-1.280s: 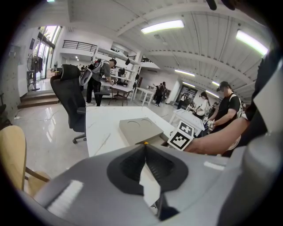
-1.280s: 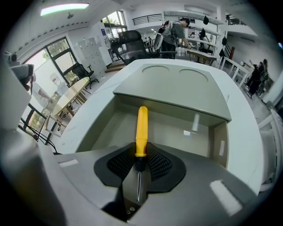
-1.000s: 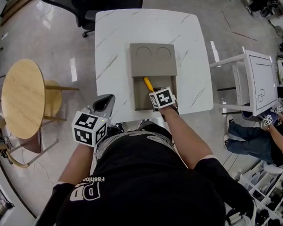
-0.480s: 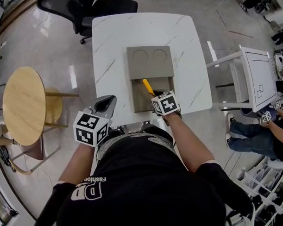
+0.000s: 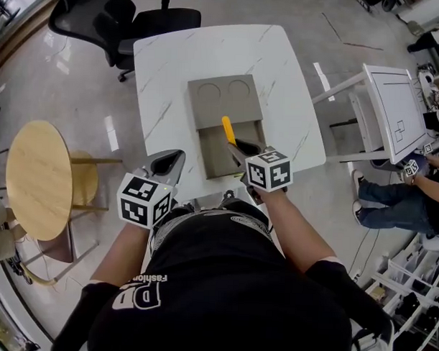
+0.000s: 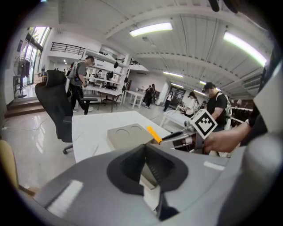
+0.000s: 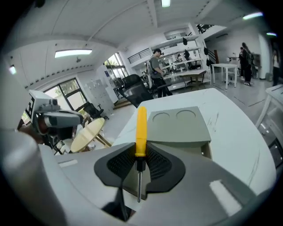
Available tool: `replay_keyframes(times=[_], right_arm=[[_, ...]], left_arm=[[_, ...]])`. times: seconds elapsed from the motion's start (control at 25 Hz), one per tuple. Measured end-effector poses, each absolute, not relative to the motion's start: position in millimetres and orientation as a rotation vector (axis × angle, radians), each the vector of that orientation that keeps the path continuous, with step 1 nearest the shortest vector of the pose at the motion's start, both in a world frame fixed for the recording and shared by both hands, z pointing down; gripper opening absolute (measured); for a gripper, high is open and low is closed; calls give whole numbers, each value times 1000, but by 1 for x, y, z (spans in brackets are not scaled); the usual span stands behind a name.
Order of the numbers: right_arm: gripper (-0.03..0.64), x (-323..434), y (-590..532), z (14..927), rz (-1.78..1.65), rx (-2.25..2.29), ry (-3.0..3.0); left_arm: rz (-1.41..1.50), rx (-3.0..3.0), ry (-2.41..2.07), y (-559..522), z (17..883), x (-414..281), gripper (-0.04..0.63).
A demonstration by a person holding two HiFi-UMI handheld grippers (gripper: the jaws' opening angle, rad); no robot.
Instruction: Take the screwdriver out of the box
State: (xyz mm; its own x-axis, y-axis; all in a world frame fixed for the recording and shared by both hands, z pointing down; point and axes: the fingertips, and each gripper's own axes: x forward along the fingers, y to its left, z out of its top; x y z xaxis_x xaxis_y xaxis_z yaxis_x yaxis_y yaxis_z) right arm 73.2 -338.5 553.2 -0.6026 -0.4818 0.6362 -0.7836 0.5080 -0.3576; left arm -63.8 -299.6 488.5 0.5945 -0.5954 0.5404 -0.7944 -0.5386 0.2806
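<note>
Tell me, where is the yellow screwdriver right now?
The screwdriver is pinched in the right hand-held gripper, its yellow handle sticking out above the open grey box on the white table, right of centre in the head view.

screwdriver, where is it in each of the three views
Head view: the screwdriver sits at centre, its yellow handle slanting up from the right gripper over the open box.
Left gripper view: the screwdriver is just right of centre, at the box's right edge.
Right gripper view: the screwdriver is dead centre, clamped between the jaws with its handle up.
Shared landmark: the grey box, with two circles on its lid.
</note>
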Motion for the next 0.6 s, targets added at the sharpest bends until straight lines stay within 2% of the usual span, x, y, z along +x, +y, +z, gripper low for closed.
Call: replay_keyframes(times=[0.6], right_arm=[[71, 79, -324, 459, 821, 1170, -2616]], left_arm=[[449, 2436, -1036, -305, 462, -43, 58]])
